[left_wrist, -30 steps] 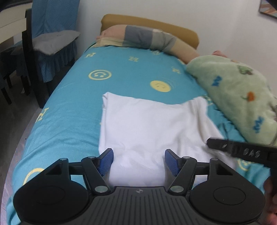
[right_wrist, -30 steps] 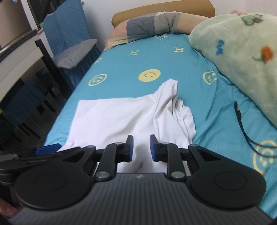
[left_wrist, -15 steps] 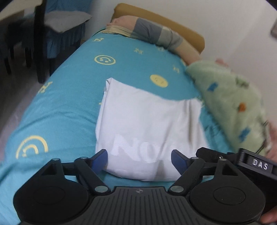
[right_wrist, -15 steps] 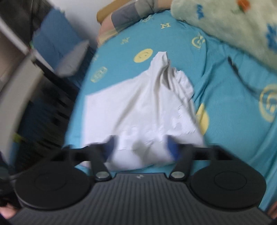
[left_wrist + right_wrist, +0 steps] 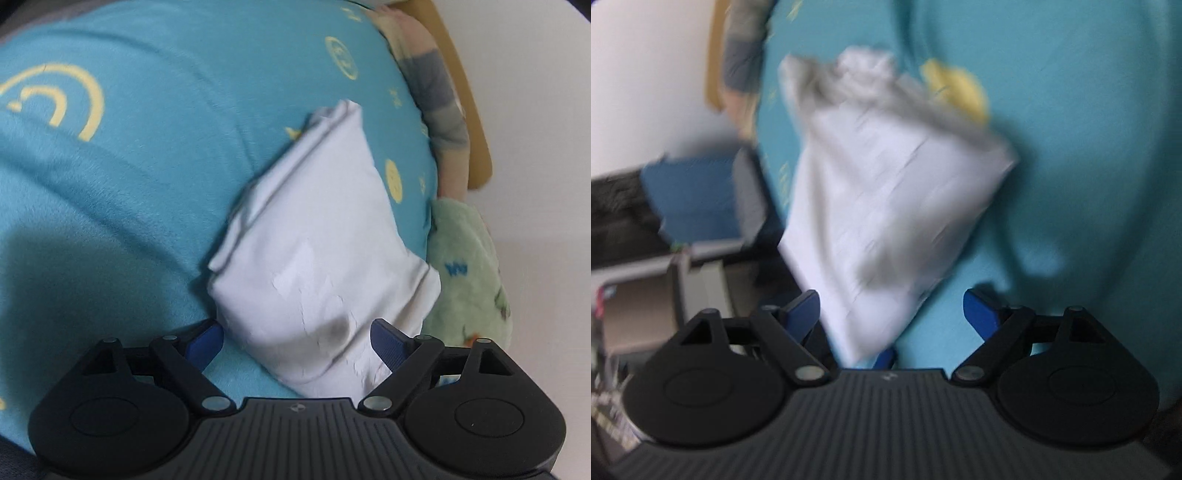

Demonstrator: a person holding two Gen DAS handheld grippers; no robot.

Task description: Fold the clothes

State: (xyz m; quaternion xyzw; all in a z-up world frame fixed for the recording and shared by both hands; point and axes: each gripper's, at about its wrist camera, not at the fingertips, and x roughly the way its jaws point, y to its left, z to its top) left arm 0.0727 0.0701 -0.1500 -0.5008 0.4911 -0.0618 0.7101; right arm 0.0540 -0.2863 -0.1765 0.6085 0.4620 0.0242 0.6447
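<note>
A white garment [image 5: 317, 258] lies folded into a rectangle on the teal bed sheet [image 5: 129, 192]. It also shows in the blurred right wrist view [image 5: 886, 192], with a crumpled far end. My left gripper [image 5: 297, 341] is open, its blue pads either side of the garment's near end, not gripping it. My right gripper [image 5: 892, 308] is open over the garment's near corner. Both views are tilted.
A green fleece blanket [image 5: 469, 266] lies beside the garment. A striped pillow [image 5: 436, 96] and a tan headboard [image 5: 469, 110] are at the bed's far end. A blue-covered chair [image 5: 698, 199] and furniture stand off the bed's side. A dark cable [image 5: 1015, 254] lies on the sheet.
The right gripper opened and let go of the garment. Both grippers rolled sideways and moved in lower over the folded garment, which is now narrower and more compact.
</note>
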